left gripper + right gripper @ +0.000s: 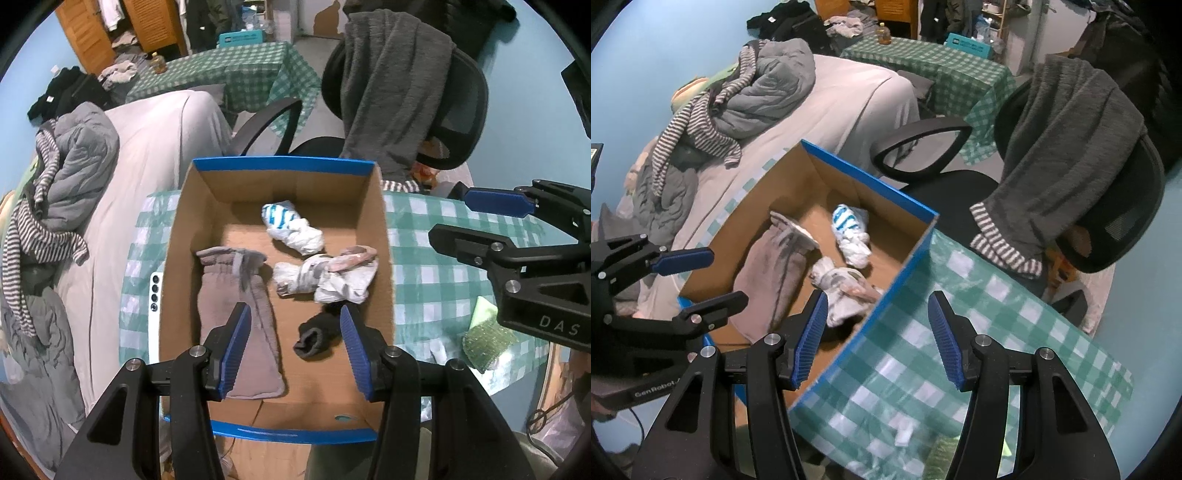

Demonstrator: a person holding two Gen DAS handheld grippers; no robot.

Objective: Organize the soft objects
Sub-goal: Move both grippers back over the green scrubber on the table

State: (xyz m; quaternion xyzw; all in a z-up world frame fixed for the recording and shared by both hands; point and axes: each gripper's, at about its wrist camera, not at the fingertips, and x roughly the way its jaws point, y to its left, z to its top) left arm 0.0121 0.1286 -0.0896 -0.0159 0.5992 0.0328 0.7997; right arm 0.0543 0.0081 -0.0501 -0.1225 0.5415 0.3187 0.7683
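While the left claw (295, 347) hangs over the cardboard box (384, 236) with its jaws partway apart and nothing in them, the black sock (314, 338) lies right below, between its fingers, with the grey sock (236, 314) under its left finger and two white bundles (295, 230) further ahead. Right claw (877, 338) is half open and empty too, straddling the box's blue wall above the checkered desk (997, 332).

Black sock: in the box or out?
In. The black sock lies on the cardboard box floor, beside the grey sock.
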